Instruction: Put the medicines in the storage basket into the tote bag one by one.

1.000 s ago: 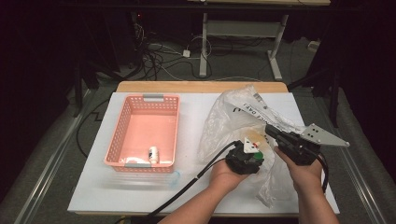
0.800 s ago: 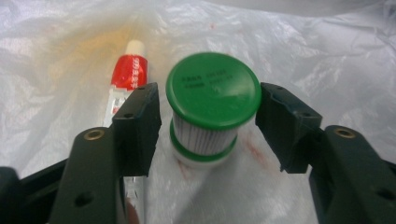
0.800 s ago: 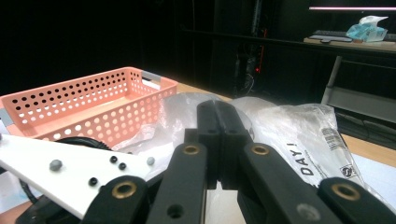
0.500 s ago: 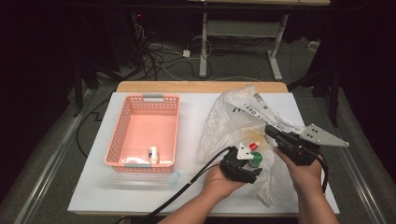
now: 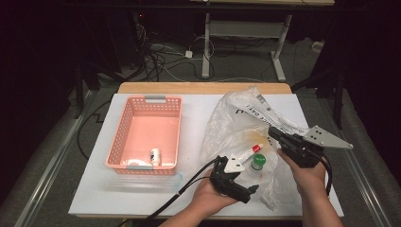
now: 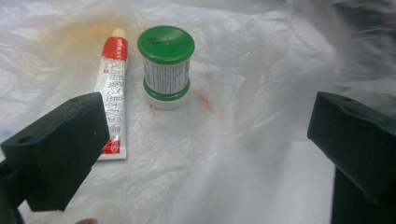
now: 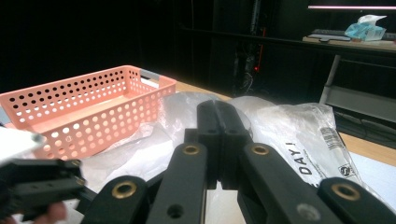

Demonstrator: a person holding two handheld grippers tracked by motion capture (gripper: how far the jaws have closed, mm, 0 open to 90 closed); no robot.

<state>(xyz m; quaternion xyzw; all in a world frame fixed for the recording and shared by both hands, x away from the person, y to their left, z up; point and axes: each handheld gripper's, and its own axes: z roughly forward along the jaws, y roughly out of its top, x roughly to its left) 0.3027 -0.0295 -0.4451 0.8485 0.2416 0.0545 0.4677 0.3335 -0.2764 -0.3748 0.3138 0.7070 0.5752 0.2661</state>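
Observation:
A crumpled clear plastic bag (image 5: 246,118) lies on the white table (image 5: 198,109). On its film lie a white tube with a red cap (image 6: 113,88) (image 5: 248,152) and a small jar with a green lid (image 6: 166,65) (image 5: 257,162). My left gripper (image 5: 236,176) (image 6: 205,121) sits just short of them. Its jaws have just been opening and stand wide, with nothing between the fingers (image 6: 60,149). My right gripper (image 5: 274,132) (image 7: 219,135) is shut and seems to pinch the bag's upper film.
A pink perforated basket (image 5: 118,142) (image 7: 93,102) stands at the left with a small white bottle (image 5: 154,156) in it. The left gripper's cable (image 5: 179,194) trails toward the front edge. Desk legs and cables fill the dark floor behind.
The left gripper was over the green-lidded jar; it has opened and drawn back toward the person, leaving jar and tube uncovered. The right gripper has stayed put.

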